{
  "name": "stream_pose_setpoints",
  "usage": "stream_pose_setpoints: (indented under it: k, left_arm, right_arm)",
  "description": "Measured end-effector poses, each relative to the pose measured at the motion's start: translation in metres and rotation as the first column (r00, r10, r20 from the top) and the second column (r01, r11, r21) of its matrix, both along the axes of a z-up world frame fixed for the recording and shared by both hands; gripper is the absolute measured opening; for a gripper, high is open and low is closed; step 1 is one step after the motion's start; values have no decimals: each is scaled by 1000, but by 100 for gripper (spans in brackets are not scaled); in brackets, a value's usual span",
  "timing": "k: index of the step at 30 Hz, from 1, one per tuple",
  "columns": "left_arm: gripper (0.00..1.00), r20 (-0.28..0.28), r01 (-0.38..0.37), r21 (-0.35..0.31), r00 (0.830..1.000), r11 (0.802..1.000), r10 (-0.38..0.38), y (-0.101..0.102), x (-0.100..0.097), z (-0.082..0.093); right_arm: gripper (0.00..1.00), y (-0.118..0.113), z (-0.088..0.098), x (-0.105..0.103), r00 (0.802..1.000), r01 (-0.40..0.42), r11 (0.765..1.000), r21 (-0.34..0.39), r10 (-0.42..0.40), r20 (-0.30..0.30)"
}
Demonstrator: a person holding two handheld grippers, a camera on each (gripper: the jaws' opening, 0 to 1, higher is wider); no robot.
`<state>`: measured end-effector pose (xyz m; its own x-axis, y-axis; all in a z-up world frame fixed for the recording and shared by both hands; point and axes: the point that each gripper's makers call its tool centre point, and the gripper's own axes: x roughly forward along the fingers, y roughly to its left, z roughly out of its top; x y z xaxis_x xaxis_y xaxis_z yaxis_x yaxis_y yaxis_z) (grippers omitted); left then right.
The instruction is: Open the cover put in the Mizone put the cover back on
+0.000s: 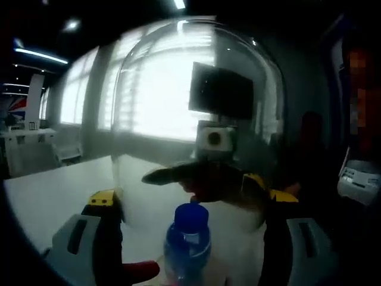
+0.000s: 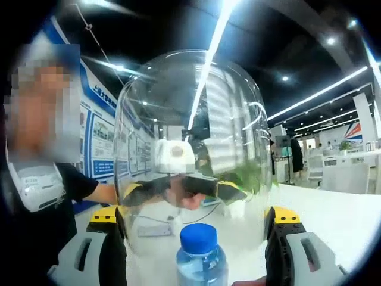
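Two grippers clamp one clear dome cover (image 1: 196, 119) from opposite sides. Left gripper view: white tabletop (image 1: 53, 196), bright blinds behind, dark monitor (image 1: 221, 90) seen through glass; left gripper (image 1: 193, 250) jaws grasp the cover, right gripper (image 1: 208, 179) visible beyond. Mizone bottle (image 1: 187, 244), blue cap, stands between jaws. Right gripper view: person at left, wall posters (image 2: 101, 143); same bottle in front of cover, jaws grasping the cover.
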<state>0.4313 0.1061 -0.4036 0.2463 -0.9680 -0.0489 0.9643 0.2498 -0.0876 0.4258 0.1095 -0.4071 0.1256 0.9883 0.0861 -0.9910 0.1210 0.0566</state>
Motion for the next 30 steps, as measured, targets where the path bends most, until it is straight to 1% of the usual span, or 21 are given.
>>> stream_pose_setpoints:
  k: [3, 8, 18, 25, 30]
  left_arm:
    - [84, 0, 0, 2, 1000, 1000, 0, -1, 1, -9]
    - [84, -22, -4, 0, 1000, 1000, 4, -1, 1, -21]
    - [84, -18, -7, 0, 1000, 1000, 7, 1, -2, -38]
    - [84, -6, -4, 31, 1000, 1000, 4, 1, -4, -58]
    - [84, -26, -5, 38, 1000, 999, 6, 1, -4, -76]
  right_arm:
    - [90, -1, -11, 0, 1000, -2, 1000, -8, 2, 2]
    - [90, -1, -22, 0, 1000, -6, 1000, -15, 6, -18]
    - [90, -1, -39, -1, 1000, -15, 999, -45, 15, -9]
    - [90, -1, -60, -4, 1000, -17, 997, -73, 18, 11]
    - [90, 0, -76, -4, 1000, -23, 995, -95, 22, -1]
